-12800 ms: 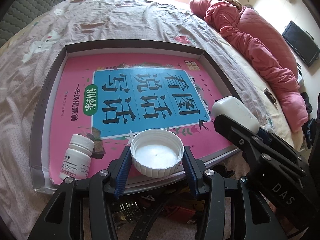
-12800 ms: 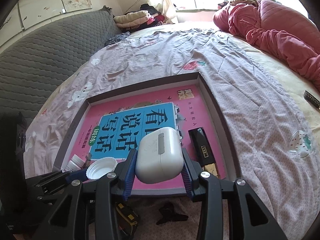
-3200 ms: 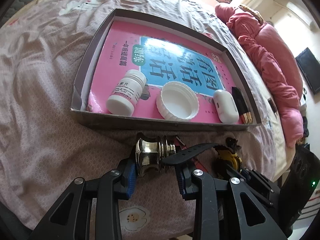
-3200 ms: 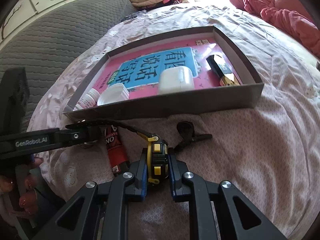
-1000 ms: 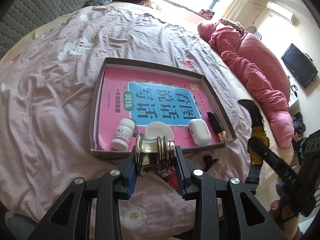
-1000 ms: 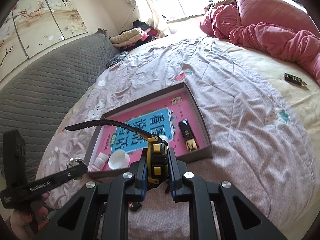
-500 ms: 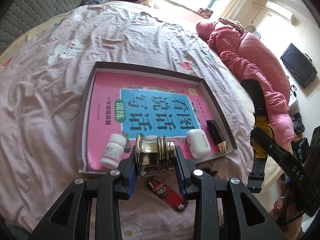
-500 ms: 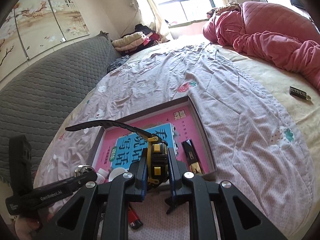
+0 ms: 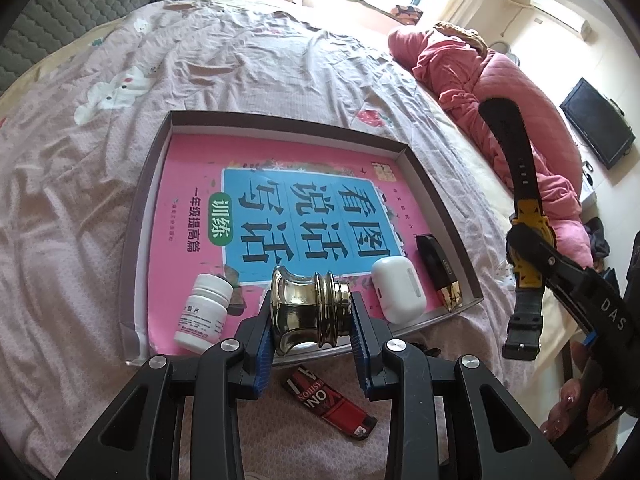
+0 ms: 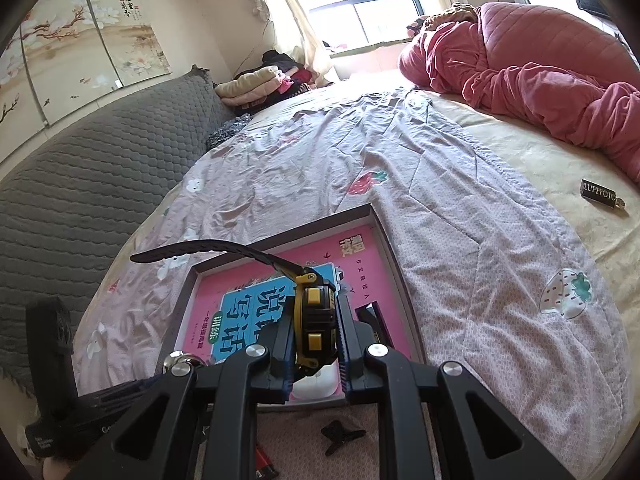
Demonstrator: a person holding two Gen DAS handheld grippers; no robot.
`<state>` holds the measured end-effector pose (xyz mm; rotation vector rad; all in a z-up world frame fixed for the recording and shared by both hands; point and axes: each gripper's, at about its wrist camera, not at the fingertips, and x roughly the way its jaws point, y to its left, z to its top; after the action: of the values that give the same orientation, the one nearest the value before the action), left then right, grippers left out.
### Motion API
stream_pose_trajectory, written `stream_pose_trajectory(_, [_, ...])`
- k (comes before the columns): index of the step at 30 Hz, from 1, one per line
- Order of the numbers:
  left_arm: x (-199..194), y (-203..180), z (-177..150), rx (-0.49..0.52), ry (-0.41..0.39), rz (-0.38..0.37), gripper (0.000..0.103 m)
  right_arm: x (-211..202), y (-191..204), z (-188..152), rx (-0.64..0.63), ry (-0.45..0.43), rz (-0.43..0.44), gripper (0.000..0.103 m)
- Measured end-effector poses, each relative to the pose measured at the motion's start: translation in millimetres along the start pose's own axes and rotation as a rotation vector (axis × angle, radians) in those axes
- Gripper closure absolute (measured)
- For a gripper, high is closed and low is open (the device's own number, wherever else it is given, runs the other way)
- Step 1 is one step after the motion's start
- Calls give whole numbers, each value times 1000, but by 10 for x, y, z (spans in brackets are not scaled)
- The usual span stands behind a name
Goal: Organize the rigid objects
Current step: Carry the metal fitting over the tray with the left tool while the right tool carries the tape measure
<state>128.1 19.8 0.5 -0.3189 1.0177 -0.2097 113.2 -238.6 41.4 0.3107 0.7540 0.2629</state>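
Observation:
My left gripper [image 9: 312, 320] is shut on a shiny brass knob [image 9: 308, 308], held in the air over the near edge of the grey tray [image 9: 136, 216]. In the tray lies a pink book [image 9: 192, 184] with a white pill bottle [image 9: 204, 308], a white earbud case [image 9: 396, 290] and a black and gold lighter [image 9: 438, 266] on it. My right gripper [image 10: 316, 338] is shut on a yellow and black watch [image 10: 314, 320], its strap [image 10: 200, 250] sticking out to the left; the same watch [image 9: 528, 232] hangs at the right of the left wrist view.
A red and black lighter [image 9: 332, 404] and a black clip [image 10: 340, 434] lie on the pink bedsheet in front of the tray. A pink quilt [image 10: 540, 60] is heaped at the far right, a grey padded headboard [image 10: 80, 168] at the left. A small dark tag [image 10: 600, 196] lies on the yellow sheet.
Both grippers have moved forward toward the tray with their loads still held. The tray looks larger and nearer, and the white cap is now hidden behind the knob.

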Motion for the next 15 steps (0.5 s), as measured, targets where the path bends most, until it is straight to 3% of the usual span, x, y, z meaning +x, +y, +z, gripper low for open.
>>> stream_pose_trajectory(15, [162,26,-32,5,27,-6,69,154,-30,6,15,2,-52,85])
